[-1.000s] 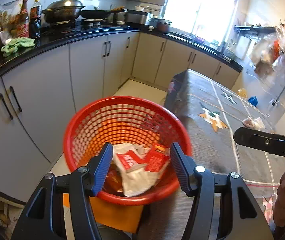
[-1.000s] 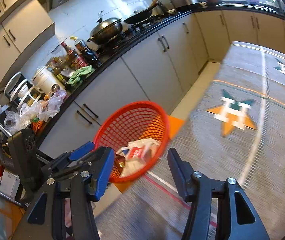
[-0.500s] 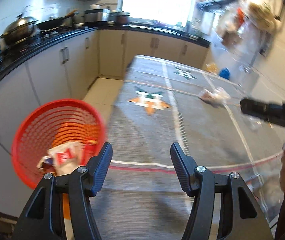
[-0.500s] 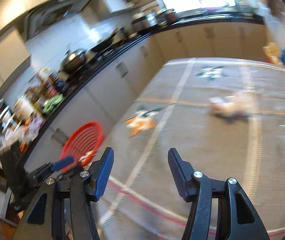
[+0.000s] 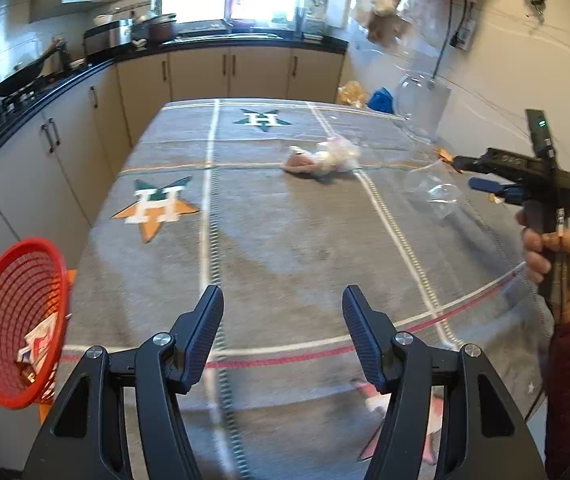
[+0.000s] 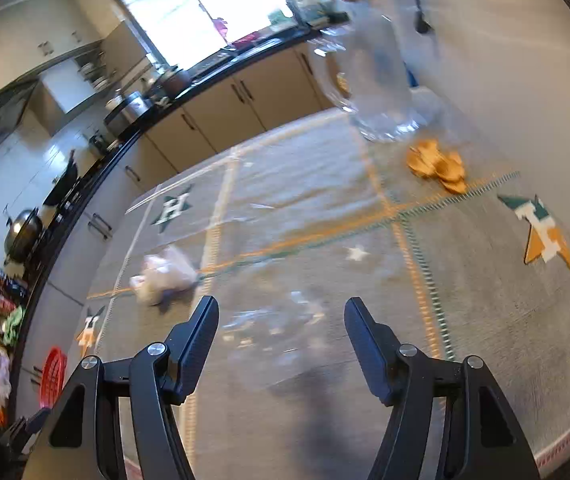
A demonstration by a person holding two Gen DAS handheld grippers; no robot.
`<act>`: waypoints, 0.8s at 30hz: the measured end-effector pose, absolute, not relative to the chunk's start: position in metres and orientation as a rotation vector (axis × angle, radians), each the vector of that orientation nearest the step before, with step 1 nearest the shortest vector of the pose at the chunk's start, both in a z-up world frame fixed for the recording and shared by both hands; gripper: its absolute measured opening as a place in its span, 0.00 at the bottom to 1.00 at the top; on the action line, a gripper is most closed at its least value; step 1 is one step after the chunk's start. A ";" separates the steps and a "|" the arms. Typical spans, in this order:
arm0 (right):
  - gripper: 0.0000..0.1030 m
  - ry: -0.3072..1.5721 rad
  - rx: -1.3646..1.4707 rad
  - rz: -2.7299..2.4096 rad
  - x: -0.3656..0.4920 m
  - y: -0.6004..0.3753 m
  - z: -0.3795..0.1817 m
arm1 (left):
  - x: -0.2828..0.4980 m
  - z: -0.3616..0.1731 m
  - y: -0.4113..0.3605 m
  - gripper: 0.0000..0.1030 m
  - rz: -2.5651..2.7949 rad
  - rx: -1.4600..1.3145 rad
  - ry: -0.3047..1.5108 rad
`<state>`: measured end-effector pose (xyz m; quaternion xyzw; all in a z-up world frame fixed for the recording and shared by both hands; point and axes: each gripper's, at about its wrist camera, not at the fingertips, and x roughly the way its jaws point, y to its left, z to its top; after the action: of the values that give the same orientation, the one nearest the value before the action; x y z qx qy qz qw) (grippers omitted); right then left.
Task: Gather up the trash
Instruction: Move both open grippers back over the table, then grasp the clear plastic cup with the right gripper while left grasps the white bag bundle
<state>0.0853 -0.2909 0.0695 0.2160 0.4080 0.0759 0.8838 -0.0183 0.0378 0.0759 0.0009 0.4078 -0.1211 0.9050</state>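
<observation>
A red mesh basket (image 5: 17,320) with wrappers inside sits at the table's left edge; it also shows in the right wrist view (image 6: 53,376). A crumpled white and pink bag (image 5: 323,157) lies mid-table, seen too in the right wrist view (image 6: 163,274). A clear plastic wrapper (image 5: 437,196) lies near the right side, just ahead of my right gripper (image 6: 281,320). Orange peels (image 6: 439,164) lie further back. My left gripper (image 5: 283,308) is open and empty above the near table. My right gripper is open and empty.
A grey cloth with star patterns covers the table (image 5: 285,240). A large clear jar (image 6: 373,80) stands at the far right by the wall. Kitchen cabinets and a counter with pans (image 5: 25,80) run along the left.
Both grippers have swung away from the red basket toward the right over the table. The basket has slid to the far left of both views. Both grippers stayed open.
</observation>
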 end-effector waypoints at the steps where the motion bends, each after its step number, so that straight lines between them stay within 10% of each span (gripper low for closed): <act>1: 0.68 0.860 0.474 0.174 0.087 -0.295 0.063 | -0.015 0.077 0.033 0.59 -0.256 0.007 0.847; 9: 0.68 0.908 0.507 0.262 0.094 -0.293 0.035 | 0.018 0.079 0.005 0.59 -0.289 0.010 0.882; 16: 0.34 0.911 0.496 0.362 0.089 -0.268 0.033 | 0.052 0.082 -0.017 0.63 -0.275 0.015 0.906; 24: 0.32 0.791 0.529 0.347 0.064 -0.276 0.058 | 0.111 0.092 -0.051 0.72 -0.240 0.039 0.855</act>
<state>0.0640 -0.2758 0.0579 0.2534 0.3788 0.1663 0.8744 0.1105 -0.0511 0.0916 0.0191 0.4136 -0.1162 0.9028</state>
